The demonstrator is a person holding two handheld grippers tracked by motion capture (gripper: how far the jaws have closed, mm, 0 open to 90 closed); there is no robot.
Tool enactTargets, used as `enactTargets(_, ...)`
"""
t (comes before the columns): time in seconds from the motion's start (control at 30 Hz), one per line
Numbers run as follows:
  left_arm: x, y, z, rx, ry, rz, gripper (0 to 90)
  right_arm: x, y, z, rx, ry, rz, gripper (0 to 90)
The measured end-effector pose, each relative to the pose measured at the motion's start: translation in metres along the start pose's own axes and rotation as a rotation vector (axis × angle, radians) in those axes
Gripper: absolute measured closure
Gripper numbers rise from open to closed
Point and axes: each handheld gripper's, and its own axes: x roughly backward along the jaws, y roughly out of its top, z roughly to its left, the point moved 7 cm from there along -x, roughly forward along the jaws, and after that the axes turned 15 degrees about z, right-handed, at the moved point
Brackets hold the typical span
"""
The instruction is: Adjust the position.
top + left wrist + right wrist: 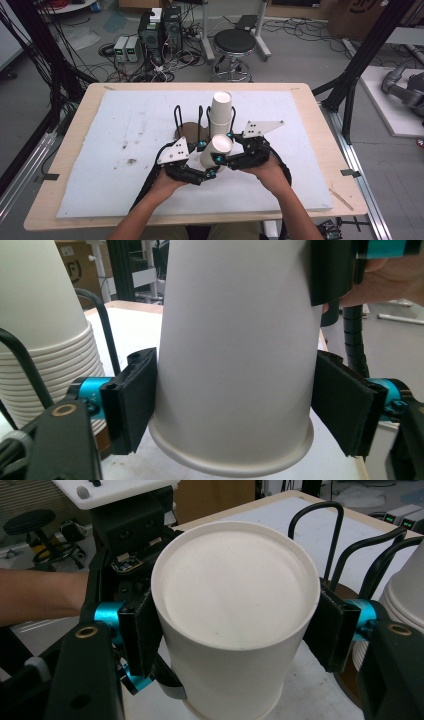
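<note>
A white paper cup (218, 142) is held upside down, flat base up, over the middle of the table between both grippers. My left gripper (206, 160) grips its lower part near the rim (235, 460), a black pad pressing on either side of the cup (235, 340). My right gripper (224, 148) is shut on the cup (235, 585) higher up, near the base, with pads tight on both sides. Just behind stands a stack of upturned white cups (220, 112) in a black wire holder (178, 117).
A white foam mat (120, 145) covers the wooden table (70, 150), with a few dark smudges at its left. The holder's brown round base (187, 131) sits mid-table. The cup stack (40, 340) is close to my left jaw. A stool (234, 42) and electronics stand beyond.
</note>
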Motion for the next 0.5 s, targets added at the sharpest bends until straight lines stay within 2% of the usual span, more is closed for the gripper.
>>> enactTargets(0.13, 0.001, 0.0, -0.001, -0.013, 0.003, 0.014, 27.5, -0.001, -0.001, 0.0, -0.013, 0.013, -0.001, 29.7)
enactTargets(0.17, 0.002, 0.0, -0.001, -0.02, 0.009, 0.024, 27.7, -0.001, -0.002, 0.0, -0.021, 0.02, -0.003, 23.3)
enactTargets(0.2, 0.002, 0.0, -0.001, -0.02, 0.009, 0.024, 28.3, -0.002, -0.001, -0.002, -0.032, 0.006, -0.008, 17.6)
enactTargets(0.23, 0.004, -0.001, -0.001, -0.034, 0.016, 0.05, 28.4, -0.002, -0.001, -0.002, -0.04, -0.004, -0.009, 17.5)
enactTargets(0.33, 0.006, 0.0, -0.001, -0.047, 0.019, 0.079, 29.1, 0.002, 0.0, -0.003, -0.028, -0.006, -0.024, 17.5)
enactTargets(0.5, 0.02, 0.003, 0.007, -0.07, 0.023, 0.183, 29.1, 0.01, -0.001, -0.005, 0.022, -0.023, -0.016, 17.5)
